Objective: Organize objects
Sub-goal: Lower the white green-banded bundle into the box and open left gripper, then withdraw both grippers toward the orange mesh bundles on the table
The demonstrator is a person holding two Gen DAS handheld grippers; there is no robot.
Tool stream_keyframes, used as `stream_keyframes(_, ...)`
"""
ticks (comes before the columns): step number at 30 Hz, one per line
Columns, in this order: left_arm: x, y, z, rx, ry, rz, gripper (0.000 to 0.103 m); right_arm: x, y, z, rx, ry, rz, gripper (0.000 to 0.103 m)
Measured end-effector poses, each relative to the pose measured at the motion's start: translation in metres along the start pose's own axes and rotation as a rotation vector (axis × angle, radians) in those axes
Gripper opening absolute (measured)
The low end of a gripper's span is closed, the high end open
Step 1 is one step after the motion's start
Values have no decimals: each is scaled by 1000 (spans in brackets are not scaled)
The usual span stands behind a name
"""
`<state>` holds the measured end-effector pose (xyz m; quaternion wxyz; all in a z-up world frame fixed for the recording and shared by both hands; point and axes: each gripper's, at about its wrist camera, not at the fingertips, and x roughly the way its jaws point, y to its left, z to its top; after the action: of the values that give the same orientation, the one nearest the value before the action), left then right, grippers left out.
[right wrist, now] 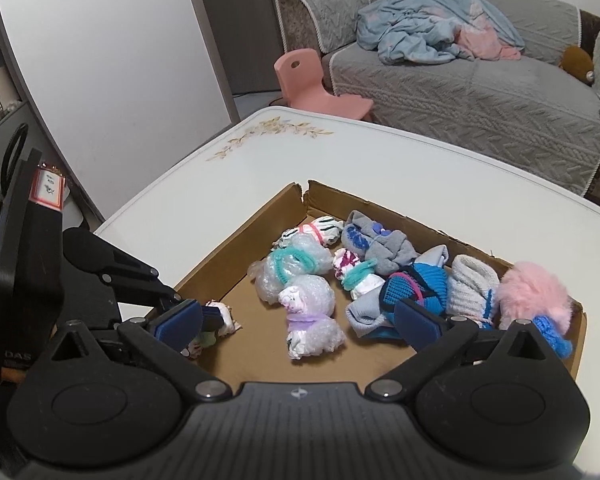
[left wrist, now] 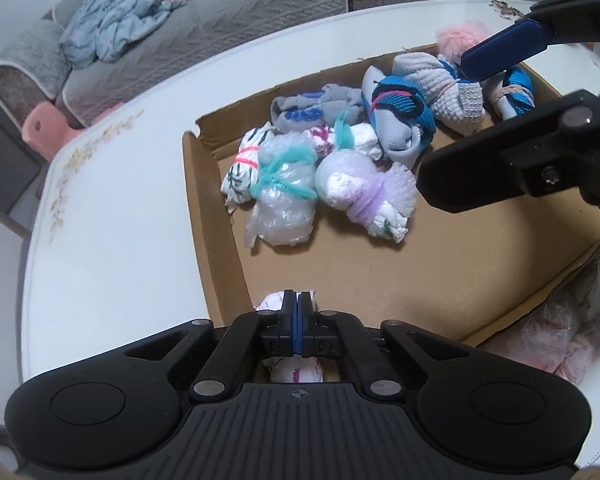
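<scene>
A shallow cardboard tray [left wrist: 216, 216] [right wrist: 236, 236] lies on a white table and holds several tied bundles: bubble-wrap rolls [left wrist: 284, 196] [right wrist: 300, 304], white printed cloth rolls, grey and blue socks [left wrist: 400, 116] [right wrist: 380, 248] and a pink fluffy ball [right wrist: 536, 296]. My left gripper [left wrist: 299, 300] is shut on a white printed cloth bundle [left wrist: 296, 372] [right wrist: 220, 320] at the tray's near left corner. My right gripper [right wrist: 300, 320] is open and empty above the tray's near side; in the left wrist view its fingers [left wrist: 500, 52] hang over the tray's right part.
The white table [left wrist: 112, 232] [right wrist: 284, 152] has a floral print at its far corner. More bundles in plastic [left wrist: 560, 332] lie outside the tray at the right. A grey sofa [right wrist: 460, 92] with a blue blanket and a pink child's chair [right wrist: 312, 84] stand beyond the table.
</scene>
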<state>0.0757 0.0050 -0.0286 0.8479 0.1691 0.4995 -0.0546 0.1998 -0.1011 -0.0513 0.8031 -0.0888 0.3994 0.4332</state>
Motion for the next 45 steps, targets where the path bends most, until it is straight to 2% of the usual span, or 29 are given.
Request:
stream_keyframes(6, -3, 6, 15, -12, -64, 24, 0, -4, -9, -4, 16, -7, -5, 102)
stream_keyframes(9, -2, 17, 26, -55, -89, 38, 0, -6, -14, -5, 26, -11, -7, 102)
stream_keyframes(11, -1, 23, 31, -78, -75, -12, 0, -7, -15, -7, 26, -8, -13, 102)
stream_keyframes(13, -9, 22, 26, -77, -74, -15, 0, -9, -17, -10, 19, 4, -9, 102)
stream_keyframes(16, -26, 12, 15, -70, -93, -64, 0, -15, -21, -16, 3, 22, -26, 102)
stream_keyframes(19, -40, 4, 4, -77, -118, -88, 13, -25, -23, -22, 8, 9, -32, 102)
stream_keyframes(21, -50, 1, -5, -78, -154, -88, 27, -34, -23, -29, -4, 3, -39, 102)
stream_keyframes(22, -56, -1, -11, -72, -174, -85, 31, -40, -23, -34, -8, -4, -44, 102)
stream_keyframes(24, -67, -2, -22, -72, -209, -87, 54, -51, -23, -45, -4, -20, -43, 102)
stream_keyframes(27, -79, -2, -45, -93, -260, -117, 77, -68, -21, -67, 16, -40, -48, 102)
stream_keyframes(30, -83, -6, -69, -110, -289, -115, 84, -82, -16, -93, 43, -64, -51, 102)
stream_keyframes(37, -71, -17, -122, -130, -323, -161, 85, -93, -5, -145, 103, -126, -107, 102)
stream_keyframes(41, -61, -23, -136, -126, -351, -168, 88, -85, -10, -162, 165, -172, -109, 102)
stream_keyframes(45, -52, -25, -137, -121, -369, -167, 93, -74, -18, -171, 203, -174, -93, 102)
